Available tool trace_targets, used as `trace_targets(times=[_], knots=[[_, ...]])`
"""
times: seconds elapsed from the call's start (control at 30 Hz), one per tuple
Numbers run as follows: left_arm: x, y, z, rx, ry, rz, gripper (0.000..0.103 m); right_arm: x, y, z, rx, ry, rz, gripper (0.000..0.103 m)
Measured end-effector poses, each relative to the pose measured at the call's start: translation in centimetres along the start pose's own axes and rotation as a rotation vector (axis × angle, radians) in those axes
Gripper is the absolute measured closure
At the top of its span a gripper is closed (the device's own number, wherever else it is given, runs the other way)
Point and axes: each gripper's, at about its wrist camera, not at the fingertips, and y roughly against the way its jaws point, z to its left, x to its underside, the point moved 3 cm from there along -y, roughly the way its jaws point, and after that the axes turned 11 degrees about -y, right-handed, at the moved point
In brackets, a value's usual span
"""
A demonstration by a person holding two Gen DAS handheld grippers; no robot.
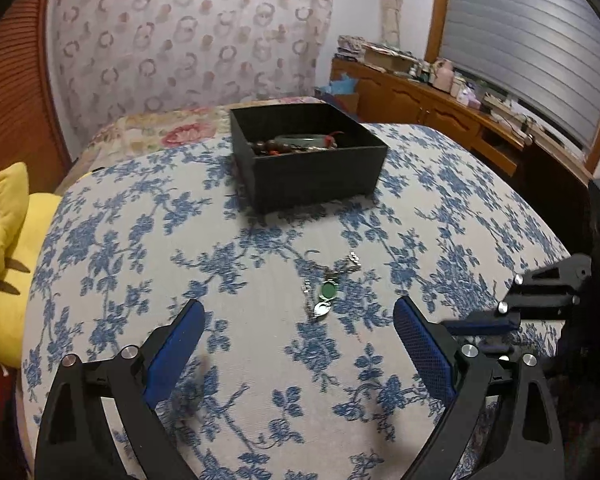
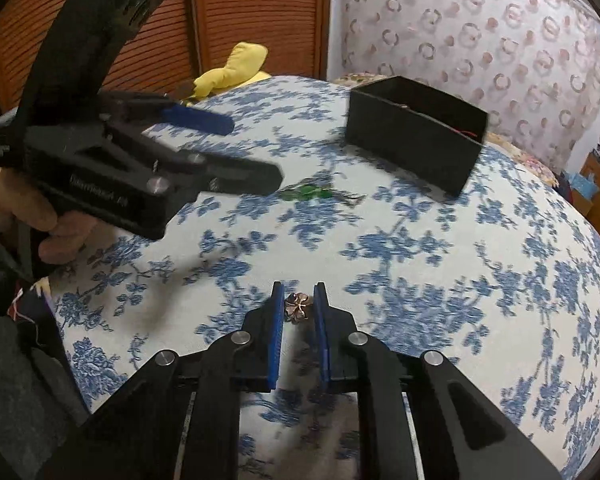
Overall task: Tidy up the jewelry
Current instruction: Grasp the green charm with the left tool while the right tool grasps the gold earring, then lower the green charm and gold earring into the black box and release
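Blue-and-white flowered cloth (image 1: 140, 240) over the whole padded surface, filling most of both views.

Left wrist view:
- Black square cardboard box (image 1: 312, 176), open on top, at upper centre. Inside, pale green bangle (image 1: 304, 139), brown bead bracelet (image 1: 268, 146) and some red cord.
- Silver chain necklace with green oval pendant (image 1: 327, 290) flat on the cloth, below the box and well apart from it.
- Left gripper (image 1: 298, 303) at the bottom, blue pads spread wide and empty. Pendant just above and slightly right of the gap, not touched.
- Yellow plush toy (image 1: 12, 240) at the left edge, beside the cloth.

Right wrist view:
- Right gripper (image 2: 299, 292) at bottom centre, pointing down at the cloth, with blue pads (image 2: 277, 320) brought close together.
- Small bronze flower-shaped ornament (image 2: 298, 306) lying on the cloth right between the tips. Only a very thin space on each side; impossible to tell if the pads already press it.
- Left gripper (image 2: 240, 148) in the upper left, blurred, held by a hand (image 2: 24, 216) at the left edge, fingers apart above the cloth.
- Green pendant (image 2: 308, 191) only as a smeared spot near the centre, just right of that gripper.
- Black box (image 2: 412, 152) in the upper right; plush toy (image 2: 236, 66) behind, at upper centre.
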Motion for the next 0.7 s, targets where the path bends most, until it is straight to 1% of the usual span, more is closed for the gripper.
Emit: trace_targets(times=[0.03,0.1,0.17,0.2,0.27,0.3,0.33,0.37,0.4,0.47,0.5,0.53,0.63,0.7], knots=[[-0.1,-0.2,-0.2,0.005,-0.009,0.007,0.021,-0.1,0.3,-0.5,0.005,-0.013,-0.009,0.087],[-0.5,-0.8,-0.7,0.01,-0.027,0.021,0.025,-0.5,0.8,-1.4,0.014,-0.027,-0.024,0.087],[-0.9,-1.6,-1.2,0.017,-0.043,0.038,0.037,-0.8,1.3,-2.2,0.023,-0.037,-0.038,0.087],[-1.0,-1.9,-1.2,0.017,-0.046,0.045,0.042,-0.9,1.6,-2.6,0.027,-0.044,-0.047,0.087],[-1.1,-2.7,-1.3,0.012,-0.052,0.065,0.06,-1.3,2.1,-3.3,0.033,-0.057,-0.064,0.087],[-1.2,-3.0,-1.4,0.009,-0.057,0.071,0.064,-1.5,2.4,-3.7,0.037,-0.062,-0.073,0.087],[-1.2,-3.2,-1.6,0.007,-0.067,0.074,0.071,-1.7,2.6,-3.9,0.039,-0.067,-0.08,0.087],[-1.3,-3.2,-1.6,0.004,-0.073,0.074,0.075,-1.9,2.9,-4.2,0.042,-0.074,-0.089,0.087],[-1.2,-3.3,-1.7,0.001,-0.079,0.076,0.077,-2.1,3.0,-4.4,0.042,-0.078,-0.094,0.086],[-1.2,-3.4,-2.0,0.01,-0.091,0.078,0.082,-2.4,3.2,-4.8,0.045,-0.083,-0.102,0.087],[-1.2,-3.5,-2.1,0.014,-0.099,0.081,0.087,-2.5,3.3,-4.9,0.046,-0.084,-0.105,0.086],[-1.2,-3.7,-2.3,0.012,-0.11,0.085,0.089,-2.6,3.3,-5.0,0.045,-0.085,-0.106,0.087],[-1.2,-4.0,-2.4,0.006,-0.127,0.089,0.089,-2.6,3.3,-5.0,0.045,-0.084,-0.105,0.086],[-1.4,-4.1,-2.3,0.014,-0.13,0.091,0.092,-2.6,3.3,-5.0,0.042,-0.082,-0.104,0.086]])
